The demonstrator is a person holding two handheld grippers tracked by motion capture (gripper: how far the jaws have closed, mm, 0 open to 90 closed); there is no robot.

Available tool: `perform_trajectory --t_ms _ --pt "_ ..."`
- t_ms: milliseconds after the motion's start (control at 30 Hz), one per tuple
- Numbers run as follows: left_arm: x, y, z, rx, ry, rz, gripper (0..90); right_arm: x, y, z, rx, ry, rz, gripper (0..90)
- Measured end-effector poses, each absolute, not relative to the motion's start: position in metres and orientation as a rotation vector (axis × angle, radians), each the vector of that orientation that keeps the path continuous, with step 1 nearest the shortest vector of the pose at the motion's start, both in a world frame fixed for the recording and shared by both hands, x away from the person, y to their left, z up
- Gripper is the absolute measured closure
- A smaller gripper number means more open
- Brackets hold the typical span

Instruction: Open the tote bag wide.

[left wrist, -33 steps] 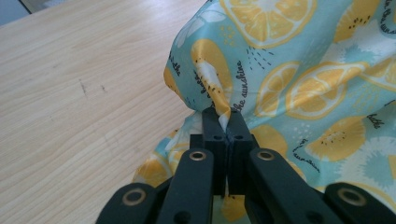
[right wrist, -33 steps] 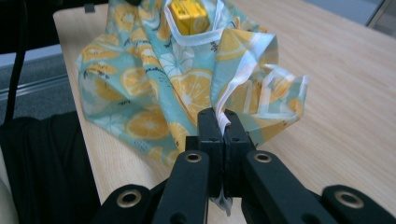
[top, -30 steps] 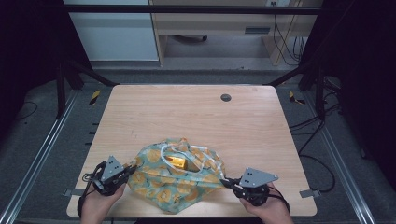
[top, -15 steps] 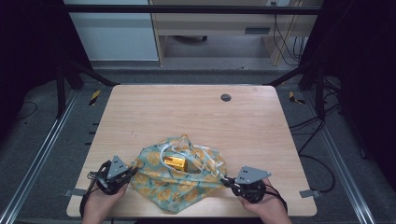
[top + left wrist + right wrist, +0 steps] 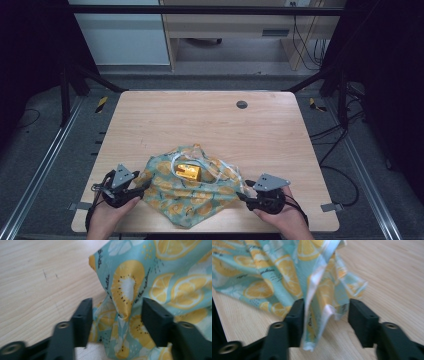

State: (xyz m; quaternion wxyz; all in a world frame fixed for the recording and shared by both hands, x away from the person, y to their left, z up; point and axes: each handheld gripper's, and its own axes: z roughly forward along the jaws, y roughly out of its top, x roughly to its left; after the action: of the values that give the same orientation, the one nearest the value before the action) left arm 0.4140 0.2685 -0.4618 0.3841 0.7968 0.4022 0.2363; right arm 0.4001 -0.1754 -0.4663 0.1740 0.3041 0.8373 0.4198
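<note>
A teal cloth printed with lemon slices lies bunched on the near half of the wooden table. On its middle rests a small golden box. My left gripper is at the cloth's left corner. In the left gripper view the cloth stands as a fold between the jaws of my left gripper, which are spread apart. My right gripper is at the right corner. There too the crumpled cloth edge hangs in the gap of the open right gripper.
A round black grommet sits in the table near its far edge. The far half of the tabletop is bare wood. A yellow-and-black item lies on the floor beyond the far left corner. Cables run along the floor at the right.
The cloth has sunk lower and flatter around the golden box. Both hands have stayed nearly in place, and the right one has edged slightly inward.
</note>
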Motion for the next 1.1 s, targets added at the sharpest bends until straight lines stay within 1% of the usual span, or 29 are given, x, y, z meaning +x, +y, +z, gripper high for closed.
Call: perform_trajectory --t_ms 33,67,167,267,367,500,567,700,833,933,1100 --pt "0.413 0.269 -0.461 2.019 1.026 0.595 34.4 0.399 -0.177 -0.465 0.885 2.363 1.188 33.0" --pt "0.413 0.27 -0.46 2.008 1.024 0.589 33.5 0.399 -0.179 -0.465 0.905 2.357 1.185 28.8" --pt "0.413 0.271 -0.459 1.985 1.02 0.576 30.0 0.398 -0.184 -0.463 0.954 2.338 1.171 20.6" --pt "0.414 0.27 -0.459 1.993 1.02 0.556 27.4 0.398 -0.187 -0.459 0.993 2.31 1.182 17.5" --pt "0.413 0.268 -0.457 1.998 1.005 0.551 26.9 0.395 -0.186 -0.452 0.984 2.306 1.195 14.5" --pt "0.412 0.267 -0.448 1.958 0.987 0.552 26.1 0.39 -0.185 -0.435 0.954 2.286 1.254 12.3" --pt "0.413 0.266 -0.441 1.951 0.975 0.55 26.0 0.39 -0.184 -0.426 0.951 2.283 1.282 12.9" --pt "0.422 0.262 -0.424 1.962 0.952 0.571 26.0 0.399 -0.176 -0.408 0.931 2.282 1.279 17.3" --pt "0.434 0.254 -0.413 2.001 0.926 0.577 24.8 0.417 -0.159 -0.387 0.893 2.311 1.242 26.0" --pt "0.441 0.248 -0.42 2.022 0.924 0.568 24.1 0.433 -0.142 -0.374 0.868 2.339 1.207 31.3" --pt "0.442 0.247 -0.443 2.053 0.938 0.515 23.9 0.465 -0.117 -0.362 0.856 2.371 1.197 39.6"
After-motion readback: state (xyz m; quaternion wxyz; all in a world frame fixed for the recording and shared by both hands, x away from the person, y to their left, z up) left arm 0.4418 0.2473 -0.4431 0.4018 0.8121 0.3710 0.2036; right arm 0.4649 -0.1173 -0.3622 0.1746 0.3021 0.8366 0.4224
